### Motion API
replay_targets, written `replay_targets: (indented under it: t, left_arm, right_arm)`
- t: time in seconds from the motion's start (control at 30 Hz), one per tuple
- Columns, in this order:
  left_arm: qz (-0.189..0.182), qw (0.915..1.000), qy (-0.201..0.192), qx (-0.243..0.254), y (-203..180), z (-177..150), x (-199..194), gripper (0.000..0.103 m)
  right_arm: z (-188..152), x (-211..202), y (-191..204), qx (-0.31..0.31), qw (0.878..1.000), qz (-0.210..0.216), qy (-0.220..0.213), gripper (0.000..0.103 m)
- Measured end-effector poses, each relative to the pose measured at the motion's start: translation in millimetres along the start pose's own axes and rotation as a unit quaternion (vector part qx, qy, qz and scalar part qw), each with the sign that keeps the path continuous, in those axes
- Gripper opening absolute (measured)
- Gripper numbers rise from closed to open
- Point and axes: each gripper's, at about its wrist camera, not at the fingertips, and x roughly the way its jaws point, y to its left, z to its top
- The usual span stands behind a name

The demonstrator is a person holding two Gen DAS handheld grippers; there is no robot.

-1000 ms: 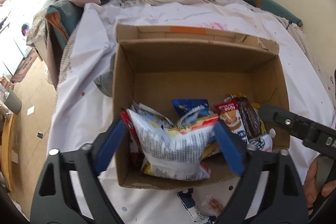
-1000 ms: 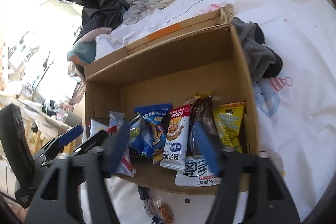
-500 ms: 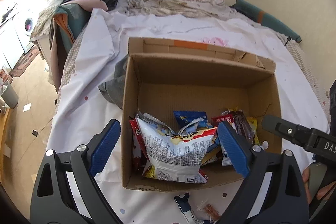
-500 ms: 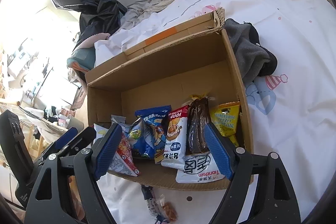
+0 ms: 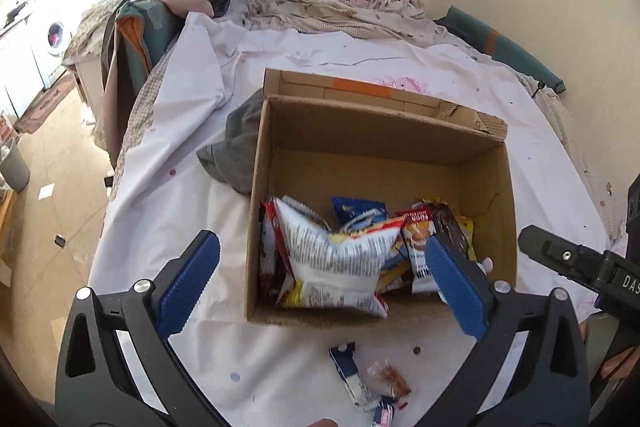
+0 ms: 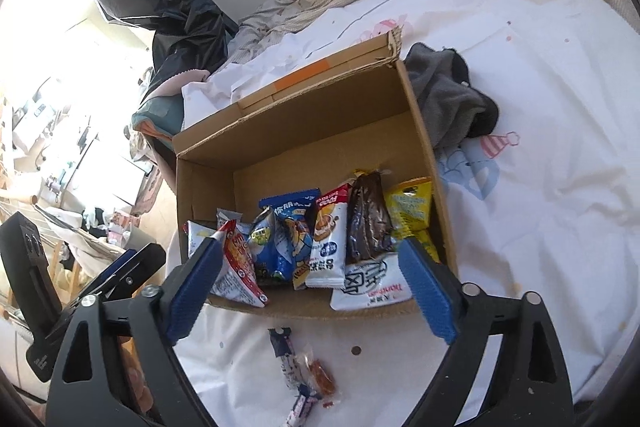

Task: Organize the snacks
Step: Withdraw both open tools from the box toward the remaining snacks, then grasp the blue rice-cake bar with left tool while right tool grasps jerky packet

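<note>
**Snack box part-filled; both grippers empty, loose pieces still outside**

Step in hand: a release just completed, as I judge it. The left gripper [image 5: 320, 275] sits in the lower half of its view with the blue fingers [image 5: 188, 281] spread wide and opening further; nothing lies between them. The large white snack bag [image 5: 336, 263] appears between them only by line of sight and rests inside the cardboard box [image 5: 490, 195], against its near wall. The right gripper [image 6: 308, 287] is likewise wide and opening, with nothing held.

Location of task items: the box stands on the white bedsheet [image 5: 172, 195] at frame centre in both views. In the right wrist view a row of packets stands along the near side: a red and white packet [image 6: 238, 267] at lower left, a blue packet [image 6: 290, 227], a white cookie packet [image 6: 330, 243], a dark brown packet [image 6: 368, 223] and a yellow packet [image 6: 412, 211] toward the right wall. The rear half of the box floor is bare.

Outstanding: 2 or more small wrapped pieces lie on the sheet just in front of the box, a blue and white wrapper [image 6: 286, 351] and an orange candy [image 6: 320, 377], touching or nearly so. A grey cloth [image 6: 448, 99] lies beside the box.

Next move, in my judgement: either gripper must drop to the bottom of the frame, narrow its fingers on 1 small wrapper against the soft sheet, then carry it over the near wall. The pieces are thin and the sheet yields, so a low, square approach is required.
</note>
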Motion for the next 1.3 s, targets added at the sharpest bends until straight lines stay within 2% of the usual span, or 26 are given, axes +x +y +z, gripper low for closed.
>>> replay_targets:
  t: [0.13,0.23,0.3,0.4,0.53,0.63,0.7,0.77,0.9,1.0,1.1,1.13,1.17,1.2,1.27,1.3]
  left_arm:
    - [0.004,0.9999,0.011,-0.006,3.6,-10.4,-6.9,0.101]
    - [0.007,0.9993,0.032,-0.017,6.9,-21.8,-8.4,0.101]
    - [0.002,0.9979,0.055,-0.033,11.1,-29.2,-5.8,0.101]
    - [0.001,0.9949,0.088,-0.048,14.6,-42.9,-0.4,0.101]
    - [-0.011,0.9898,0.125,-0.067,15.1,-62.5,6.9,0.101]
    - [-0.022,0.9828,0.167,-0.076,11.6,-81.5,16.9,0.101]
    - [-0.028,0.9778,0.196,-0.069,2.7,-96.2,24.1,0.096]
    - [-0.04,0.9712,0.229,-0.054,-11.0,-113.3,31.2,0.084]
    - [-0.049,0.9576,0.284,0.004,-41.7,-144.9,43.5,0.081]
    - [-0.046,0.9508,0.302,0.051,-59.6,-159.6,48.2,0.079]
    - [-0.039,0.9458,0.314,0.075,-67.3,-168.3,53.0,0.068]
    - [-0.037,0.9437,0.318,0.082,-68.8,-170.5,54.1,0.048]
    - [-0.032,0.9407,0.324,0.096,-71.2,-172.7,54.7,0.022]
    - [-0.026,0.9387,0.326,0.109,-72.8,-173.5,53.9,0.013]
    - [-0.043,0.9357,0.334,0.105,-71.7,-171.3,47.2,0.013]
    - [-0.05,0.9367,0.332,0.098,-69.3,-168.3,41.3,0.013]
  right_arm:
    - [-7.5,-4.9,-4.1,0.005,1.0,-0.005,0.007,0.094]
    - [-17.8,-5.1,-15.6,0.038,0.999,0.012,0.028,0.094]
    - [-27.6,-3.0,-32.1,0.089,0.994,0.032,0.047,0.094]
    - [-38.1,-3.1,-46.4,0.125,0.99,0.029,0.061,0.094]
    - [-42.0,-2.4,-51.9,0.13,0.989,0.021,0.069,0.094]
    - [-43.8,-3.1,-55.5,0.129,0.989,0.012,0.074,0.094]
    - [-44.8,-4.0,-58.8,0.132,0.988,0.011,0.076,0.094]
    - [-45.6,-3.6,-59.7,0.134,0.988,0.007,0.079,0.094]
    - [-46.4,-3.1,-61.0,0.132,0.988,0.004,0.084,0.094]
    - [-46.5,-1.5,-61.7,0.132,0.987,0.003,0.086,0.094]
    - [-46.6,1.7,-60.1,0.13,0.987,0.003,0.09,0.094]
    - [-47.1,3.5,-58.6,0.127,0.987,0.002,0.093,0.094]
    - [-47.3,5.0,-57.5,0.125,0.988,0.001,0.095,0.094]
    - [-48.1,7.3,-55.8,0.121,0.988,-0.002,0.1,0.094]
    - [-51.0,12.8,-53.1,0.113,0.987,-0.011,0.114,0.094]
    - [-52.6,16.6,-52.1,0.109,0.986,-0.013,0.123,0.094]
